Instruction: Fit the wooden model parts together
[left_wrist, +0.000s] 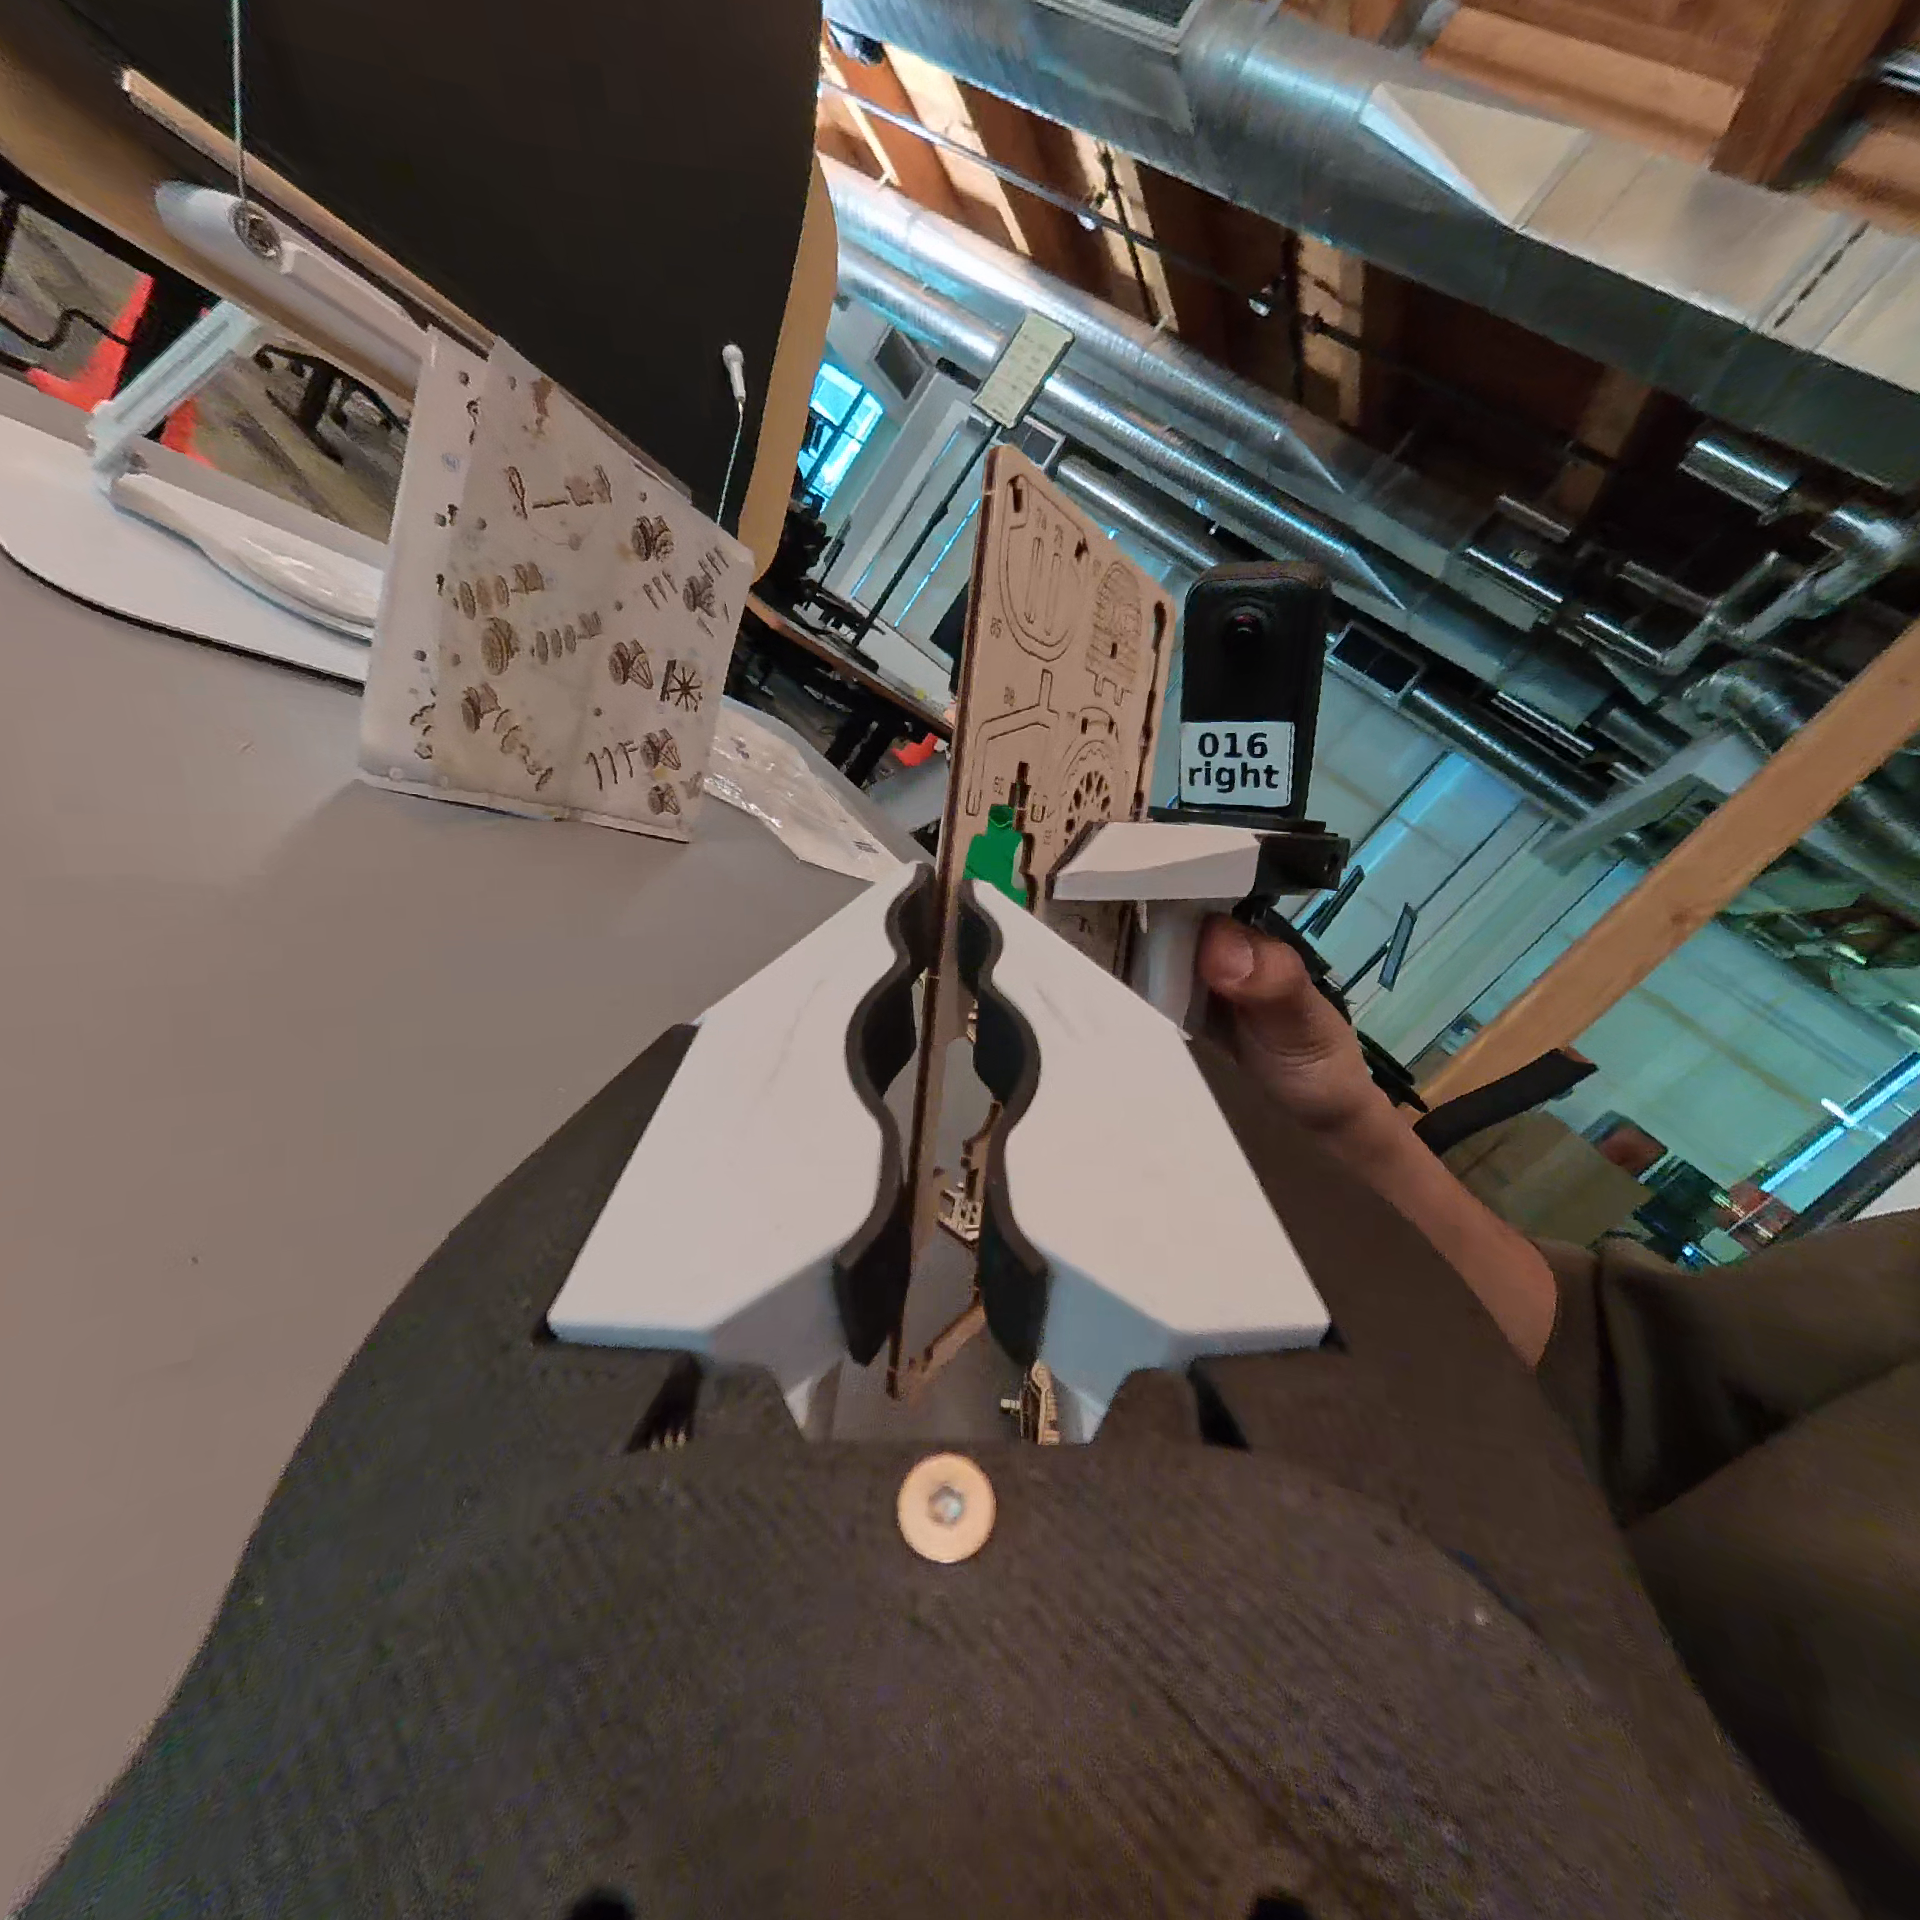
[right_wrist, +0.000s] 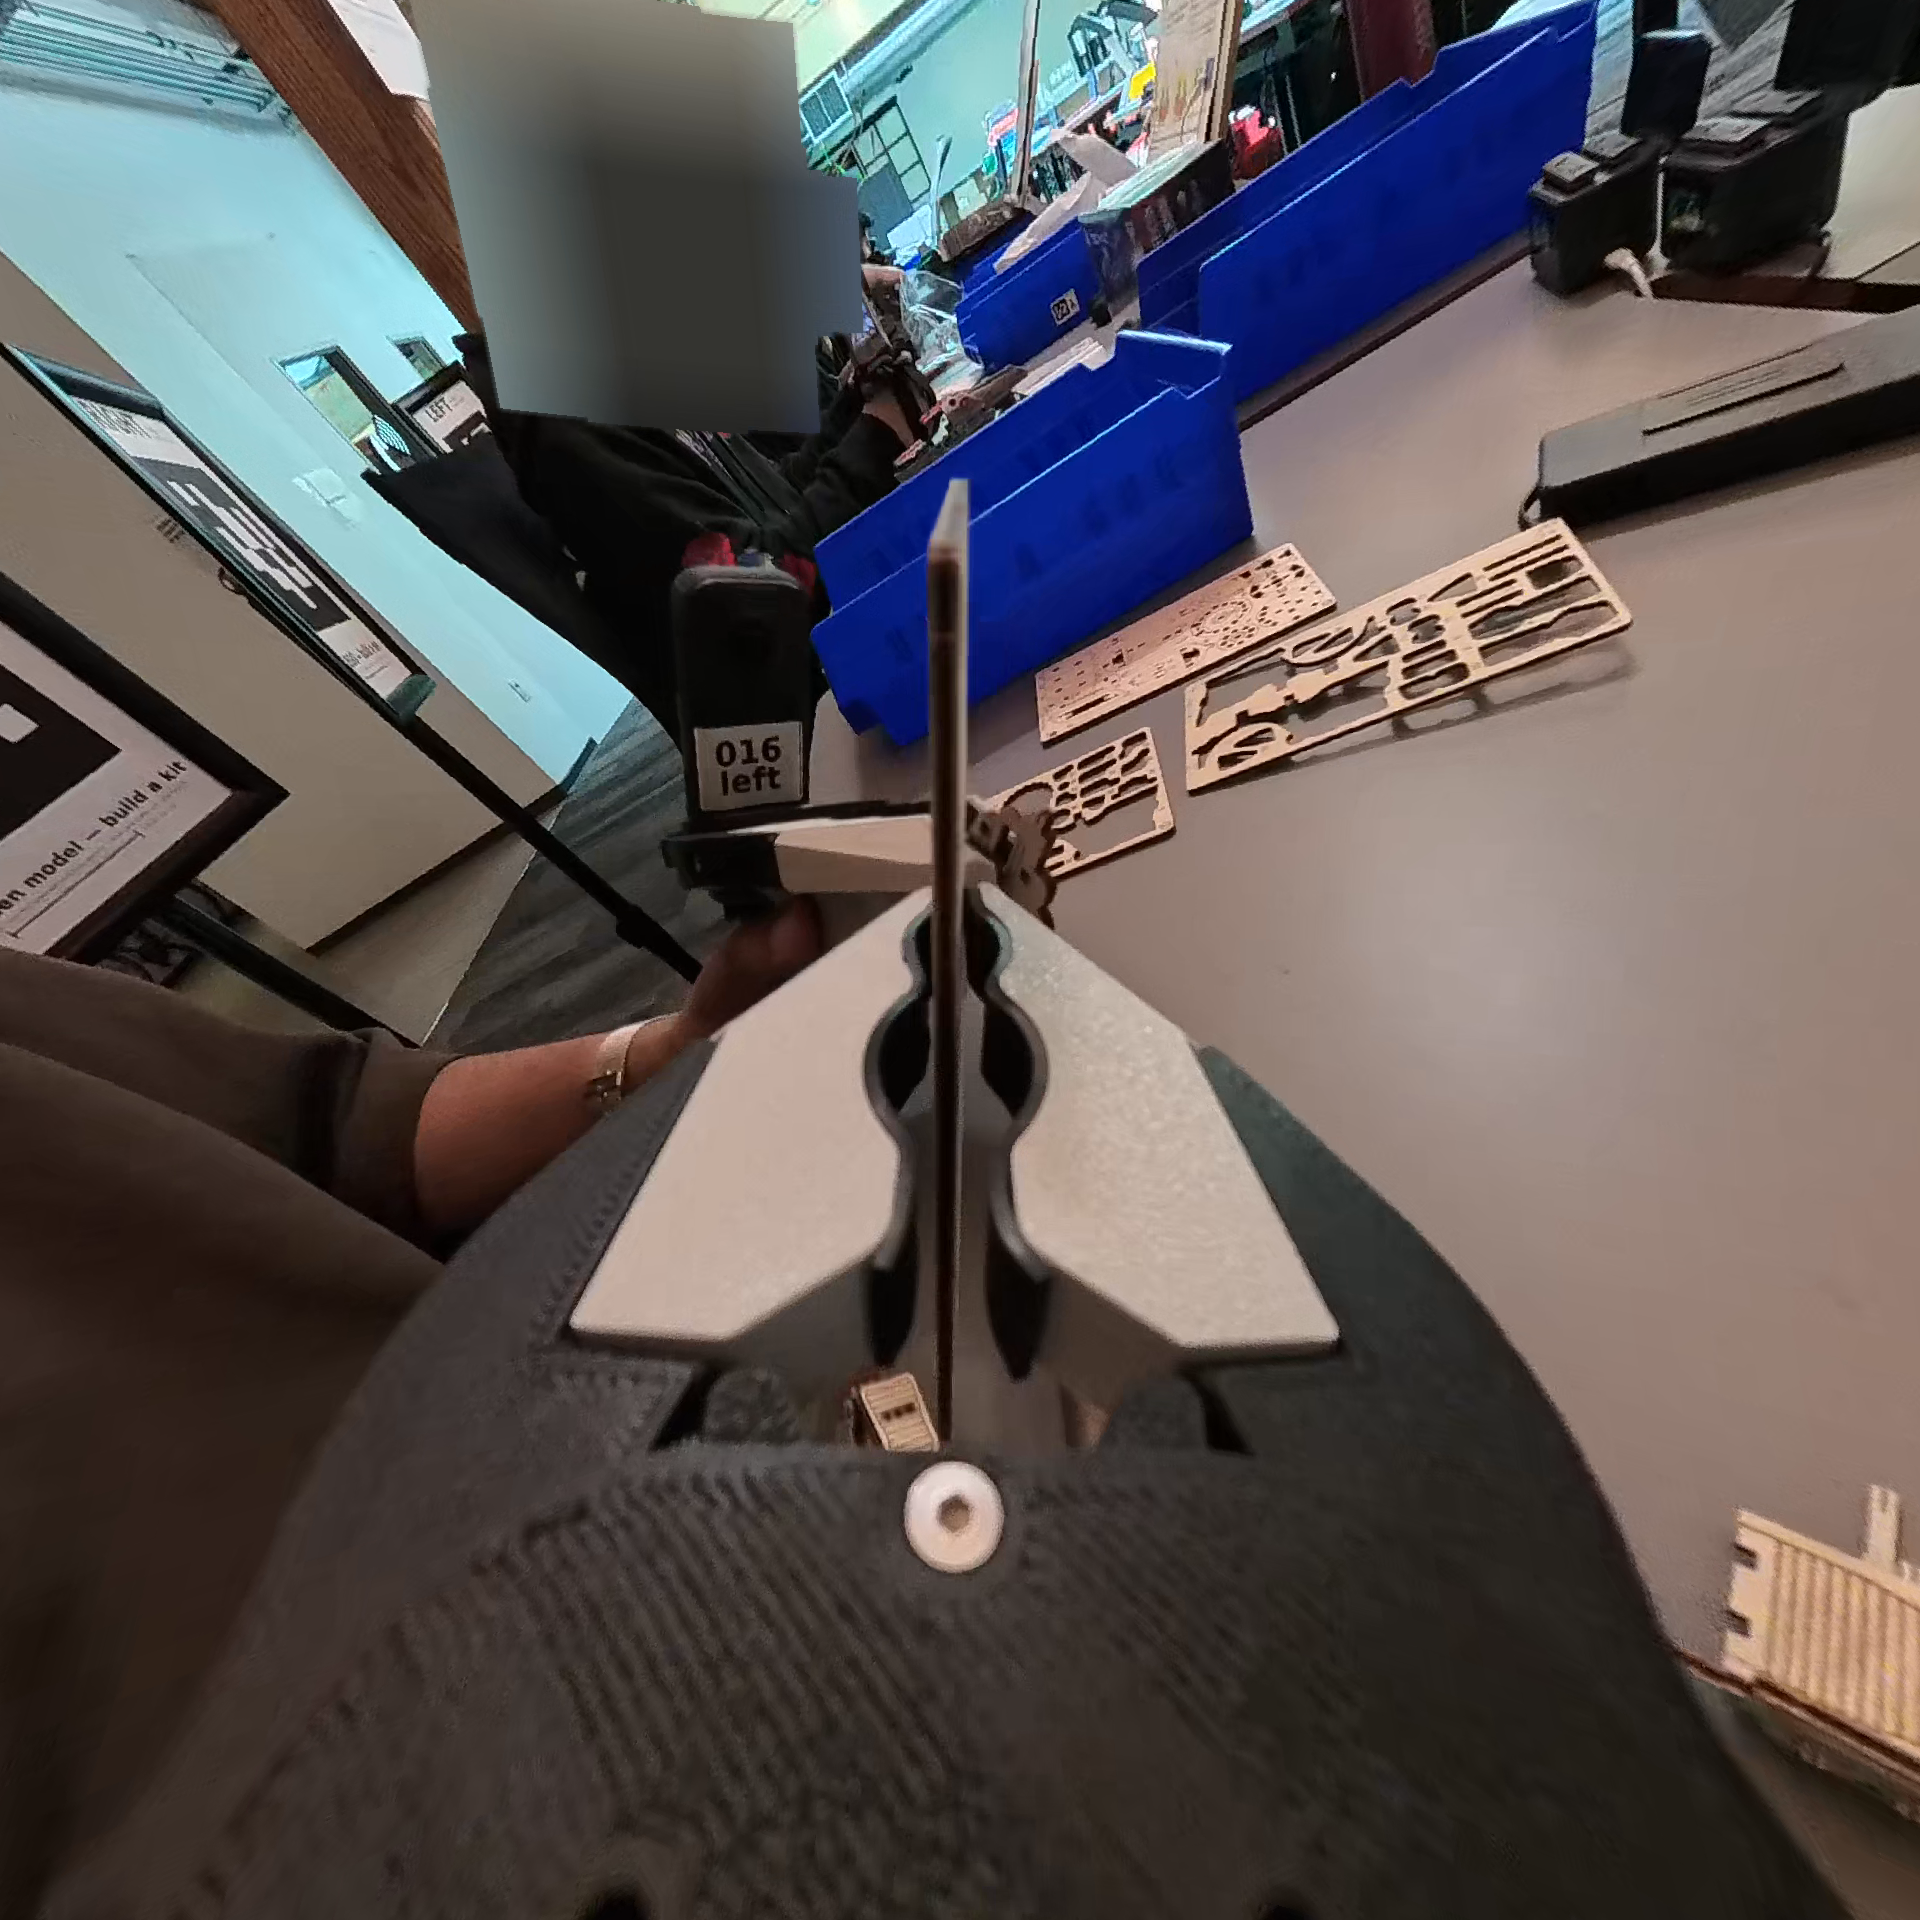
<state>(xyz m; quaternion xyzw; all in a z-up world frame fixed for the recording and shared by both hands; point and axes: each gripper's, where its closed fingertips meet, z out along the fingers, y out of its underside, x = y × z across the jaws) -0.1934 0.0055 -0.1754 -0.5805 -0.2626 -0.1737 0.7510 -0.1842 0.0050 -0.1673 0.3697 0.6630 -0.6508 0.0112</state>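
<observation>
A thin laser-cut wooden sheet (left_wrist: 1049, 665) stands upright and is held from two sides. My left gripper (left_wrist: 945, 894) is shut on its near edge. In the left wrist view the right gripper (left_wrist: 1049, 878) reaches in from the right, with one white finger (left_wrist: 1153, 862) against the sheet's face. A green patch (left_wrist: 992, 852) shows at a cut-out in the sheet. In the right wrist view my right gripper (right_wrist: 948, 904) is shut on the same sheet (right_wrist: 948, 675), seen edge-on. The left gripper's finger (right_wrist: 862, 847) meets the sheet from the left.
Three more cut wooden sheets (right_wrist: 1403, 665) lie on the grey table (right_wrist: 1455, 1039) beyond the grippers. Blue bins (right_wrist: 1039, 561) and a black case (right_wrist: 1725, 426) stand behind them. A slatted wooden part (right_wrist: 1829, 1621) lies at the near right. An open instruction booklet (left_wrist: 551, 634) stands at the left. Both grippers' tips are close together, under 4 cm apart.
</observation>
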